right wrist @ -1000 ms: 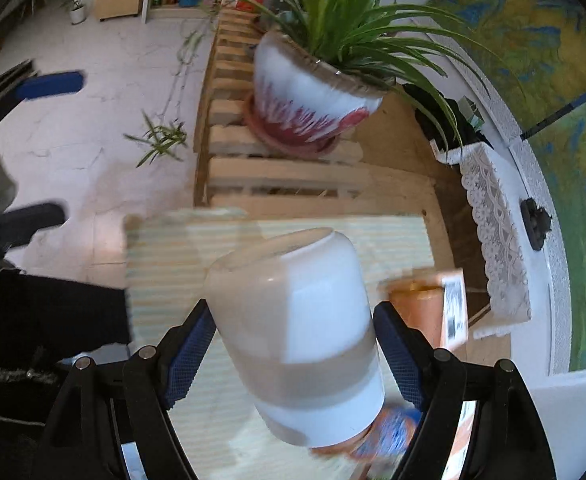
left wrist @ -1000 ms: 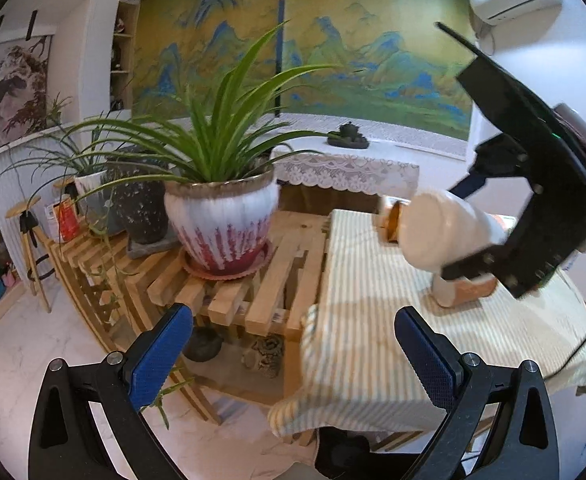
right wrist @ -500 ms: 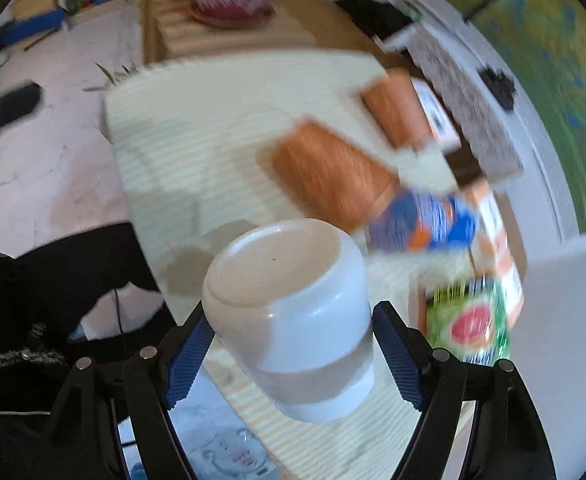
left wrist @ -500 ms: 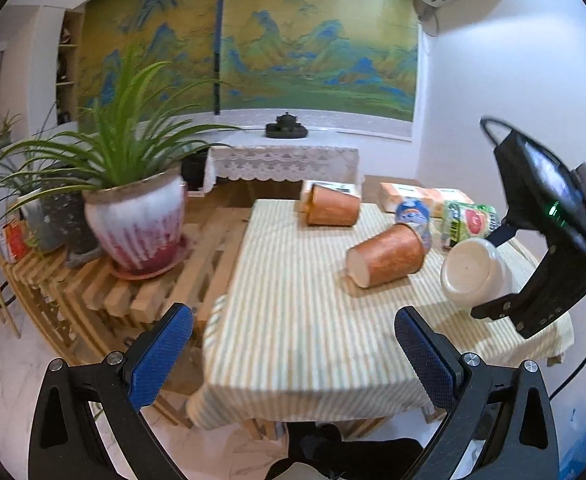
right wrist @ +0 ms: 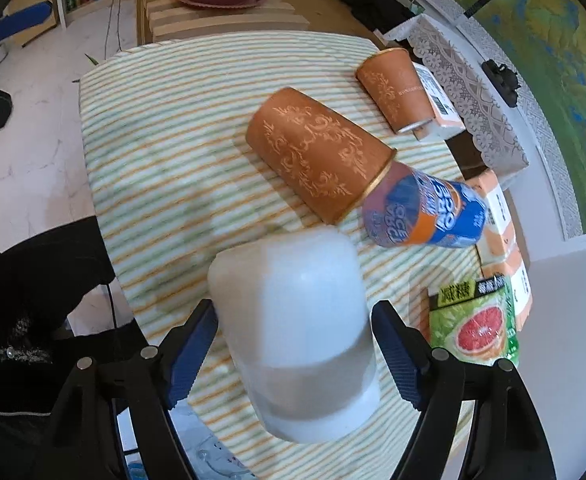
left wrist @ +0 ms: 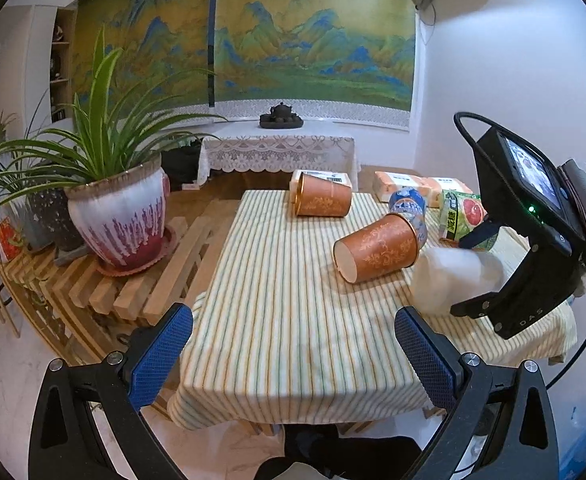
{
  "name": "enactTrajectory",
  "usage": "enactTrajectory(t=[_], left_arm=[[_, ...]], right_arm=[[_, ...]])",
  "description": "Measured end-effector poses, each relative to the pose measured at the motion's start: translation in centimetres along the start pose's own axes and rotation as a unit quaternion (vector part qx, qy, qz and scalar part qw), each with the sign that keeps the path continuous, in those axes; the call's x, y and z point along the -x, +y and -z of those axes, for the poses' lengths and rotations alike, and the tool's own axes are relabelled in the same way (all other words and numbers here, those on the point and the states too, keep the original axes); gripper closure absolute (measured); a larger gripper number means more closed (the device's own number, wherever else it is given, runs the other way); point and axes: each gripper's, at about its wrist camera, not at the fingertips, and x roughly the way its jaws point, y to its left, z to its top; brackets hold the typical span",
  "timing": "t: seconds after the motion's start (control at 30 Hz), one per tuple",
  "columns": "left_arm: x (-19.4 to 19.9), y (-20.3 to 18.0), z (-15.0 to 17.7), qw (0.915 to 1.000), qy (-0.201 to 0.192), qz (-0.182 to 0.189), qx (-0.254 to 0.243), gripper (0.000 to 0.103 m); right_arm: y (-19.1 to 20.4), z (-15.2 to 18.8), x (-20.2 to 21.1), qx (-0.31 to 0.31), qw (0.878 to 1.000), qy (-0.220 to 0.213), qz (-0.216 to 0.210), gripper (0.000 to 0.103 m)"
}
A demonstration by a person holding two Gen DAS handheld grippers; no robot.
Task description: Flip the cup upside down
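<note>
A white cup with a grey band (right wrist: pixel 297 332) sits between the pads of my right gripper (right wrist: pixel 295 354), which is shut on it. Its closed base points away from the camera, and it is tilted just above the striped tablecloth (right wrist: pixel 165 152). In the left wrist view the cup (left wrist: pixel 449 280) is a blurred white shape at the table's right side, held by the right gripper (left wrist: pixel 505 300). My left gripper (left wrist: pixel 293 348) is open and empty, in front of the table's near edge.
Two orange paper cups lie on their sides (left wrist: pixel 377 250) (left wrist: pixel 321 200), with a blue can (right wrist: pixel 425 216), a green juice carton (right wrist: pixel 473 324) and tissue packs (left wrist: pixel 409 184) behind. A potted plant (left wrist: pixel 117 216) stands on a wooden slat rack to the left.
The right gripper has carried the cup down toward the tablecloth and turned it, so its base now points away rather than up at the camera. The left gripper has hardly moved in the last half second.
</note>
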Motion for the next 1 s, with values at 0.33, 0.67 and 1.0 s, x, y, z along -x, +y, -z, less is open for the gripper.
enactTrajectory(t=[0.33, 0.67, 1.0], left_arm=[[-1.7, -1.4, -0.4, 0.9972, 0.046, 0.035, 0.047, 0.001], [-4.1, -4.4, -2.0, 0.9891, 0.090, 0.047, 0.107, 0.001], [-8.1, -7.5, -2.6, 0.9608, 0.157, 0.060, 0.221, 0.001]], right_arm=[[-0.1, 0.8, 2.9, -0.032, 0.997, -0.076, -0.014, 0.022], [-0.5, 8.5, 6.8, -0.264, 0.947, -0.182, 0.004, 0.022], [0.3, 15.3, 7.0, -0.443, 0.877, -0.171, 0.077, 0.022]])
